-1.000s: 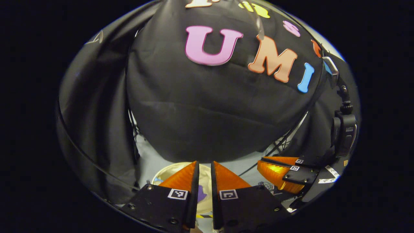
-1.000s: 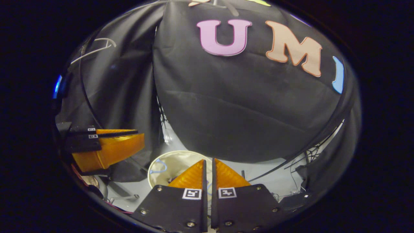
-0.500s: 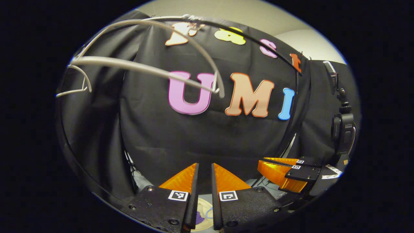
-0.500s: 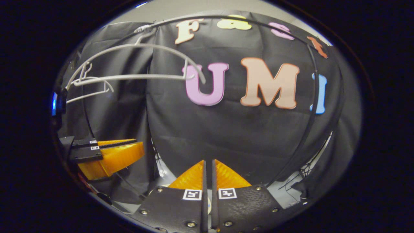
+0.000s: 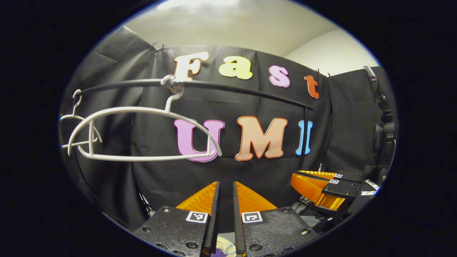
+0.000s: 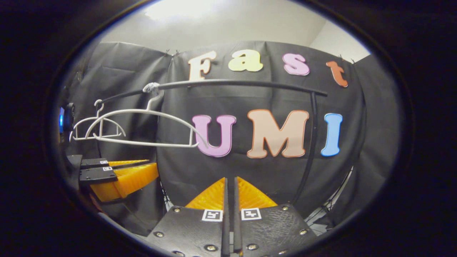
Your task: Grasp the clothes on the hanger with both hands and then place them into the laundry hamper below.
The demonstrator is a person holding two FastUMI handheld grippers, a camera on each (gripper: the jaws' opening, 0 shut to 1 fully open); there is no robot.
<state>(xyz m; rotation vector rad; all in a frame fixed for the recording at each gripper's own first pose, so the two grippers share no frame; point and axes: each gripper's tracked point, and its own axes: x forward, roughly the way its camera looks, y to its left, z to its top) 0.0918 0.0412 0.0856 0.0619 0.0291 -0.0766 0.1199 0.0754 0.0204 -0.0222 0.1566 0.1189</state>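
Two hangers, a larger hanger (image 5: 135, 109) and a smaller hanger (image 5: 73, 119) further along, hang from the black rail (image 5: 232, 89), and you can see that both are bare wire with no garment on either.

Your left gripper (image 5: 225, 184) sits below the rail, its fingers closed to a narrow slit with only dark wall showing through and nothing between them. Your right gripper (image 6: 230, 178) is also below the rail and just as empty, its slit slimmer still. In the left gripper view it (image 5: 303, 182) rides beside the rail's upright post.

What matters for your next move lies down, not up. Well below the rail, glimpsed through the slit at the base of your left gripper, is a pale patch that looks like the hamper (image 5: 224, 240), with a scrap of purple cloth (image 5: 215, 253) in it. It is too small to be sure, but I judge that to be the clothes, already dropped in.

The larger hanger's long axis runs along the rail, closer to your left gripper than your right. With nothing on it, I see no reason to reach there. If another garment remains, you cannot tell from here.
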